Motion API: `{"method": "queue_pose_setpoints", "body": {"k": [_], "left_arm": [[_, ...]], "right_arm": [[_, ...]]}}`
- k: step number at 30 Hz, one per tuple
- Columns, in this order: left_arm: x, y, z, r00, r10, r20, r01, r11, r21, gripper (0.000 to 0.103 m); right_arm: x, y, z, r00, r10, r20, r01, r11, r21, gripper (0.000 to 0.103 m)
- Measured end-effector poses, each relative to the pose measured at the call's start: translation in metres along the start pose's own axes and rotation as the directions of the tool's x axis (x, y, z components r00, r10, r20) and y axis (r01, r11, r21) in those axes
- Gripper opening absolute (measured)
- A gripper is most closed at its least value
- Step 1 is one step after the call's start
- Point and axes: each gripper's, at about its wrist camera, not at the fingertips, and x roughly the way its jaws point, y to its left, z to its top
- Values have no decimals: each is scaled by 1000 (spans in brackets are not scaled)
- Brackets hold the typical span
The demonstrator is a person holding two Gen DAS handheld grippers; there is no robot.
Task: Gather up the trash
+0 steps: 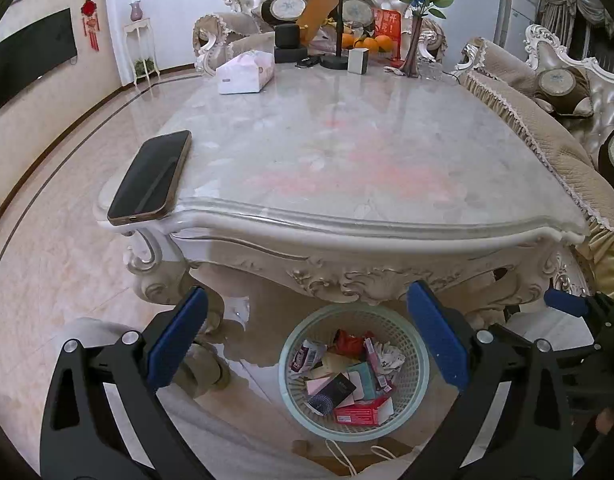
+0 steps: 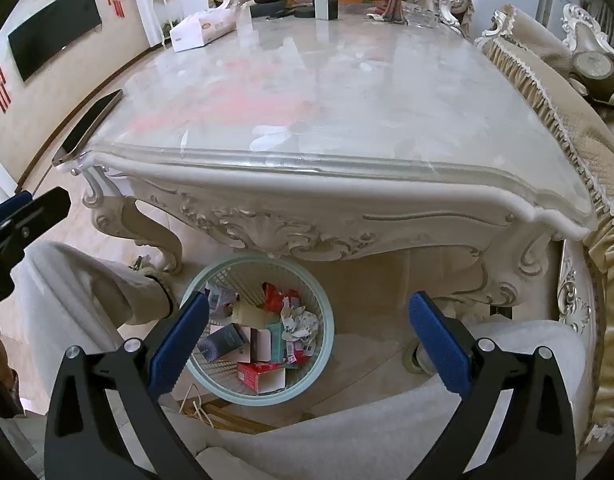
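A pale green mesh waste basket (image 1: 295, 332) (image 2: 327, 312) stands on the floor under the near edge of the marble table (image 1: 347, 160) (image 2: 347, 100). It holds several pieces of trash (image 1: 347, 376) (image 2: 259, 340): small boxes, red wrappers, crumpled paper. My left gripper (image 1: 307, 316) hangs open above the basket, nothing between its blue pads. My right gripper (image 2: 309, 316) is also open and empty, just above the basket's right side. The right gripper's tip (image 1: 567, 304) shows at the right edge of the left wrist view.
A black phone (image 1: 151, 178) (image 2: 87, 128) lies on the table's near left corner. A tissue box (image 1: 245, 72), a phone stand, oranges and a rose vase (image 1: 415, 40) crowd the far end. Sofas (image 1: 547, 128) flank the right side. A person's trouser legs (image 2: 87, 288) are beside the basket.
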Motion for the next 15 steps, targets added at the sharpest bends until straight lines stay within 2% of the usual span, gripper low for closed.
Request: {"method": "queue_pose_setpoints", "body": {"k": [15], "left_arm": [[-3,0,-1,1000,-6,2,6,1000,4,97]], "right_arm": [[1,0,0,1000,-1,-2,1,1000,-2,96]]}}
